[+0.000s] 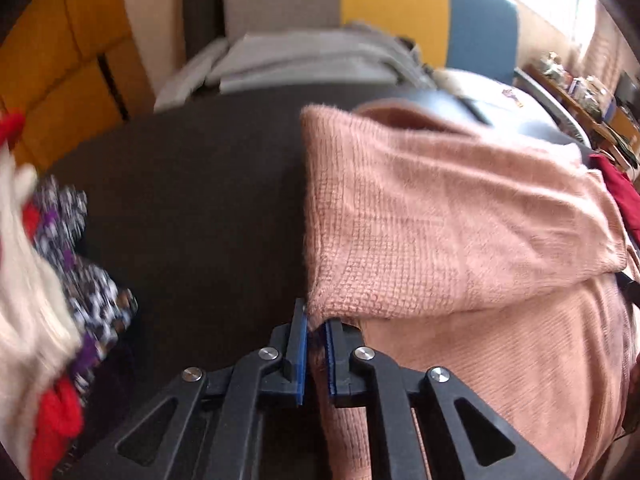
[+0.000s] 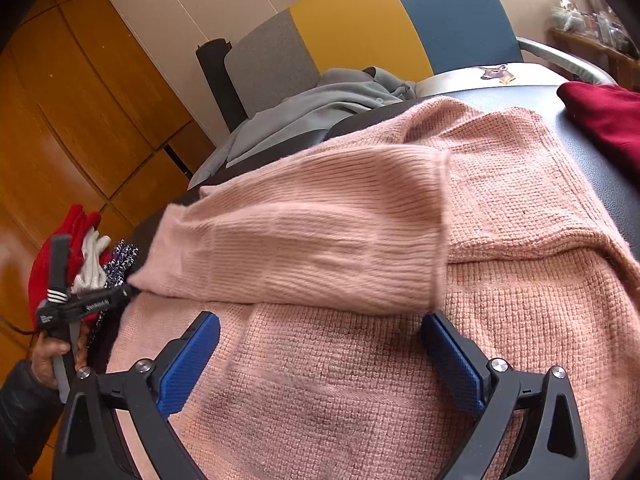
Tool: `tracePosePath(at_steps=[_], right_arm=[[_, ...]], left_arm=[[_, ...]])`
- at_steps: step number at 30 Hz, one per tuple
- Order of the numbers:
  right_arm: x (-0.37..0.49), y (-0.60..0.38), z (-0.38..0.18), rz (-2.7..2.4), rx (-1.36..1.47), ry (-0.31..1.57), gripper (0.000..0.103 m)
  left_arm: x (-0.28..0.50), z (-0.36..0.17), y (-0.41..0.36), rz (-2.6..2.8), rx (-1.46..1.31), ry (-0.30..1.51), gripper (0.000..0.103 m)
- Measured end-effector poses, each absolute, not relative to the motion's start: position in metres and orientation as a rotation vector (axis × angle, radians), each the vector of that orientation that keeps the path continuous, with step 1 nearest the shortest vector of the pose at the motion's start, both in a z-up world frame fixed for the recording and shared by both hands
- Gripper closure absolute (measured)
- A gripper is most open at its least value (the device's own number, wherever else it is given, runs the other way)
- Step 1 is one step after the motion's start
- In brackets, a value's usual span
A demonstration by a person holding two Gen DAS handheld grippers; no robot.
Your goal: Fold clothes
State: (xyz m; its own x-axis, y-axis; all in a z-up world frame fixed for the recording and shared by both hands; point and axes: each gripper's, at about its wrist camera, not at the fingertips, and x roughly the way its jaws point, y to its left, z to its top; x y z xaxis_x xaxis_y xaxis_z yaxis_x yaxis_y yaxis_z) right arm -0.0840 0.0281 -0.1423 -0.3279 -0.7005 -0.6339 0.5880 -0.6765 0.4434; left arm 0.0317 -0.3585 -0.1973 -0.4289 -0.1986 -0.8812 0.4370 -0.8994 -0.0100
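Note:
A pink knit sweater (image 1: 440, 220) lies on the dark table (image 1: 200, 200), with one sleeve (image 2: 304, 240) folded across its body. My left gripper (image 1: 316, 332) is shut on the sweater's left edge, and pink fabric shows between its blue pads. In the right wrist view the left gripper (image 2: 120, 294) sits at the sleeve's near-left corner, held by a person's hand (image 2: 52, 356). My right gripper (image 2: 320, 344) hovers wide open over the sweater's body (image 2: 520, 280), just below the sleeve. Nothing is between its blue pads (image 2: 192, 360).
A heap of red, white and patterned clothes (image 1: 60, 280) sits at the table's left edge. A dark red garment (image 2: 604, 116) lies at the right. Behind the table a grey garment (image 2: 340, 96) rests on a grey, yellow and blue chair (image 2: 360, 40). Wooden cabinet doors (image 2: 80, 120) stand on the left.

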Motion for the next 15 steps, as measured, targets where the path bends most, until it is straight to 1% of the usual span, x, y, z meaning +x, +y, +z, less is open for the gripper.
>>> tracePosePath(at_steps=[3,5,6,10,13,14,15], right_arm=[[-0.084,0.038,-0.135,-2.046,1.085,-0.217,0.003],[-0.088,0.048,-0.123,-2.072,1.058,-0.233,0.006],[-0.091,0.052,-0.115,-2.094,1.033,-0.230,0.007],[-0.121,0.052,-0.093,-2.150,0.980,-0.197,0.007],[-0.152,0.035,-0.102,-2.150,1.031,-0.150,0.009],[-0.161,0.029,-0.108,-2.141,1.060,-0.140,0.015],[-0.168,0.022,-0.116,-2.123,1.097,-0.129,0.025]], left_arm=[[0.042,-0.188,-0.352,-2.370,1.391,0.294,0.095],[0.051,-0.180,-0.351,-2.373,1.374,0.277,0.091],[0.051,-0.178,-0.351,-2.373,1.366,0.278,0.091],[0.059,-0.160,-0.363,-2.397,1.287,0.366,0.090],[0.056,-0.148,-0.366,-2.442,1.234,0.407,0.087],[0.049,-0.146,-0.365,-2.458,1.226,0.410,0.086],[0.039,-0.145,-0.365,-2.473,1.230,0.409,0.086]])
